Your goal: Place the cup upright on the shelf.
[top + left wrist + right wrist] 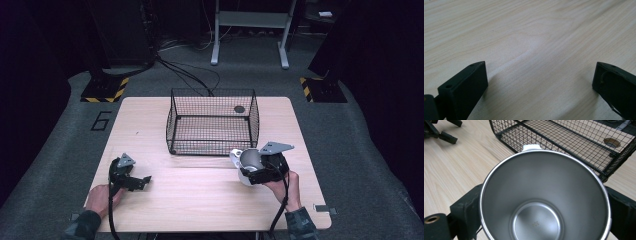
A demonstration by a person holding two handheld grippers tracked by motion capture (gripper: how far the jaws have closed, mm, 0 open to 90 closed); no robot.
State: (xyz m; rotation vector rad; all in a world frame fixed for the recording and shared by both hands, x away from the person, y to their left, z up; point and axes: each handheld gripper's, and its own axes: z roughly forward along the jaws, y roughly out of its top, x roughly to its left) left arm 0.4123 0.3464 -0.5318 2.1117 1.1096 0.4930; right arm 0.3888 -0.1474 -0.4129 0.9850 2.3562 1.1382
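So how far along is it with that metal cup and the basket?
Picked up: the right gripper is clamped around the steel cup, held just in front of the wire basket. Left to do, probably: setting the cup inside the basket. The left gripper rests open on the table.

High view overhead, forward-down; gripper views close; share table [150, 130].

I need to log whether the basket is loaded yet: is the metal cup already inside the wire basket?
No, the metal cup sits clamped in the right gripper over the table, in front of the wire basket.
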